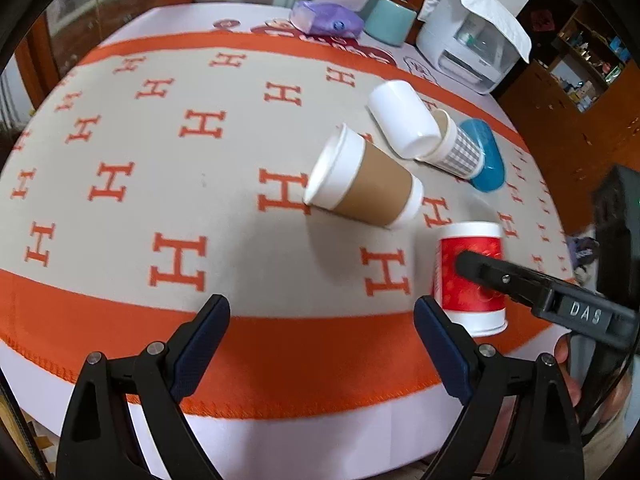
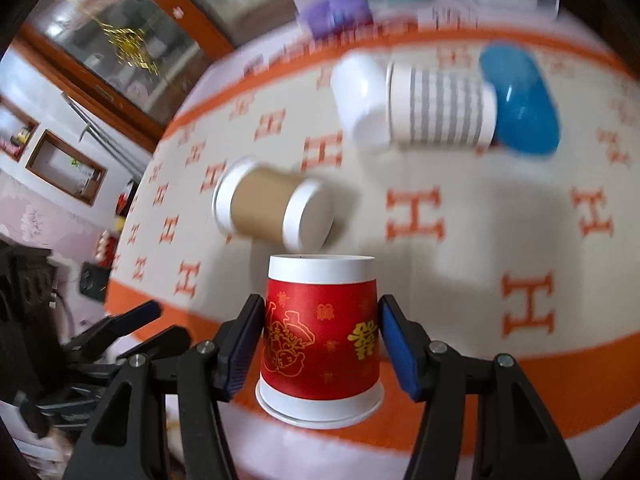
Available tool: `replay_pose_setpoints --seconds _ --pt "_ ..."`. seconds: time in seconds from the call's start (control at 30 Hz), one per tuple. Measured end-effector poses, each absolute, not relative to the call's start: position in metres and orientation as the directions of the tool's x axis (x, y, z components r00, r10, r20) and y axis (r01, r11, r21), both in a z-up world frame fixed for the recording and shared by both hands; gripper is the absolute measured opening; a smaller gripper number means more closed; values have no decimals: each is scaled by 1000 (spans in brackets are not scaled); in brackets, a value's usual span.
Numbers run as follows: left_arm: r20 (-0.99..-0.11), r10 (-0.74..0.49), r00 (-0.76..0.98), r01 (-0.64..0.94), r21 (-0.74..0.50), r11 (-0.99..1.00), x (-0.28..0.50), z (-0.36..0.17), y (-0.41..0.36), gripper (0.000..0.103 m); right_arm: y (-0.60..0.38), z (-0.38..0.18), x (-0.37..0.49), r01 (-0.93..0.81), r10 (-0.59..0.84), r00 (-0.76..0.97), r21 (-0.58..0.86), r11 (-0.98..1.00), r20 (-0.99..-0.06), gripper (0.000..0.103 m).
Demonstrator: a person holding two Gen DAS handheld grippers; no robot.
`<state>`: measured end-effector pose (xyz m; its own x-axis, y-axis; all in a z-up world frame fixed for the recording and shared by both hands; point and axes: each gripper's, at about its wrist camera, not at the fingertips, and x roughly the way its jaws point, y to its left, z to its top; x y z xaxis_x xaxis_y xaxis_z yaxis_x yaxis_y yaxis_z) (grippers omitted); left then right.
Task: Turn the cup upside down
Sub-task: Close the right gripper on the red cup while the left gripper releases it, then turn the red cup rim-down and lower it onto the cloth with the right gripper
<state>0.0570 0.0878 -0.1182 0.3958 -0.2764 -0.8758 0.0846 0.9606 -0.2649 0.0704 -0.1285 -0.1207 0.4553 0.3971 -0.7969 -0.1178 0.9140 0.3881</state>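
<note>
A red paper cup [image 2: 320, 340] with gold print stands upside down, rim down, between my right gripper's [image 2: 322, 344] blue-padded fingers [image 2: 242, 350]. The left pad touches the cup; the right pad sits a hair off it. In the left wrist view the same cup [image 1: 468, 276] stands near the table's front right edge with the right gripper's finger [image 1: 492, 270] across it. My left gripper [image 1: 322, 344] is open and empty above the orange border of the cloth.
A brown-sleeved cup [image 1: 364, 182] lies on its side mid-table. Behind it lie a white cup [image 1: 402, 118], a grey-checked cup [image 1: 460, 150] and a blue cup [image 1: 486, 160]. A white appliance [image 1: 472, 36], a teal cup [image 1: 390, 20] and a purple pack [image 1: 326, 18] stand at the back.
</note>
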Motion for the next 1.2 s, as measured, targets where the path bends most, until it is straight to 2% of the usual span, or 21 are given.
replay_pose_setpoints --seconds 0.13,0.3,0.67,0.97,1.03,1.1,1.2 --pt "-876 -207 436 72 -195 978 55 -121 84 92 -129 -122 55 -168 317 652 277 946 -689 59" --pt "-874 -198 444 57 -193 980 53 -126 85 92 -124 -133 39 -218 314 715 227 949 -624 59" --pt "-869 -186 459 45 -186 981 47 -129 88 92 -111 -137 5 -279 312 707 155 948 -635 59" --pt "-872 -185 454 52 -181 982 40 -131 84 92 -90 -141 -17 -360 273 708 0 933 -651 59" --pt "-871 -188 453 54 -184 981 39 -131 83 92 -87 -142 -17 -374 269 703 -21 927 -658 62" --pt "-870 -193 453 55 -188 981 37 -130 82 92 -87 -143 -17 -383 288 693 1 924 -661 70" --pt "-866 -201 458 58 -197 979 36 -128 82 92 -90 -141 -19 -372 300 693 32 928 -656 77"
